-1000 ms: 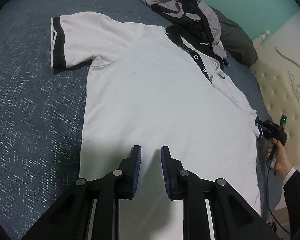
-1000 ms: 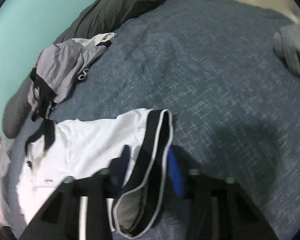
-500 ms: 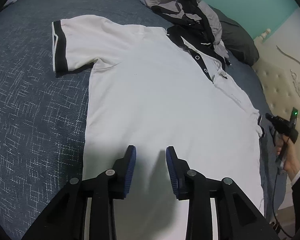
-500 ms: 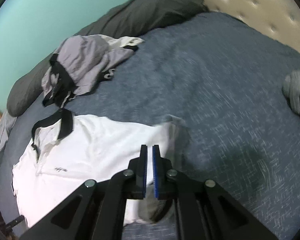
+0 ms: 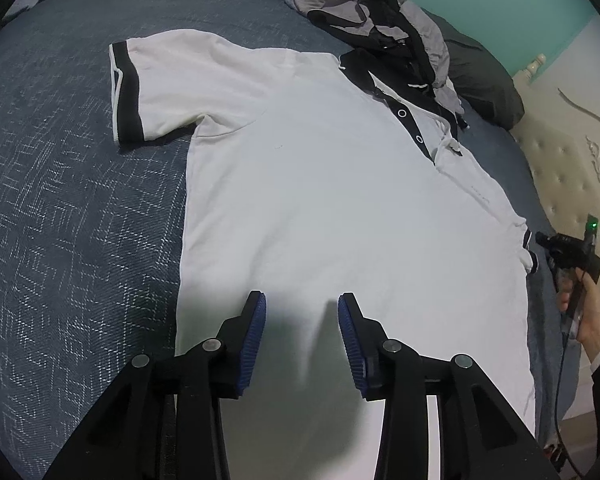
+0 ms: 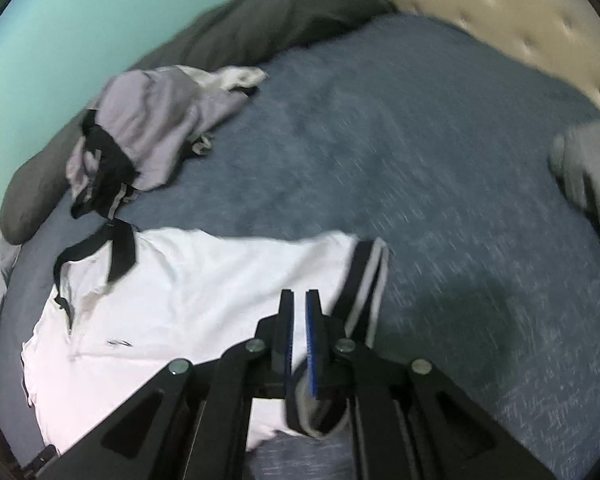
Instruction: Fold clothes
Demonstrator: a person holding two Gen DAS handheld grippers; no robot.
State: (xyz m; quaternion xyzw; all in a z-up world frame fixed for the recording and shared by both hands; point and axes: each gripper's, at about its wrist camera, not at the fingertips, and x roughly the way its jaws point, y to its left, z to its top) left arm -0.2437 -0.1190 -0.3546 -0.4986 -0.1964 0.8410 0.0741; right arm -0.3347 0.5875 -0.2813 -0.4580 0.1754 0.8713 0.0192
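A white polo shirt (image 5: 320,200) with black collar and cuffs lies face up on the blue bedspread (image 5: 60,200). My left gripper (image 5: 302,312) hovers over its lower body. Its jaws are opening, and nothing is between them. One sleeve (image 5: 126,96) lies flat at the far left. My right gripper (image 6: 298,312) is pinched on the other sleeve's black-banded cuff (image 6: 364,280). Its jaws are opening a little, with cuff fabric still between the pads. In the left wrist view, the right gripper (image 5: 540,240) is at the shirt's right edge, held by a person's hand (image 5: 584,312).
A crumpled grey and black garment (image 5: 380,12) lies just beyond the collar, against a dark pillow (image 5: 484,80). A cream tufted headboard (image 5: 572,160) stands at the right. A grey bundle (image 6: 588,168) sits at the right edge of the right wrist view.
The left jaws have spread wider while staying over the shirt's lower body. The right jaws closed onto the sleeve cuff and lifted it slightly, drawing the sleeve outward.
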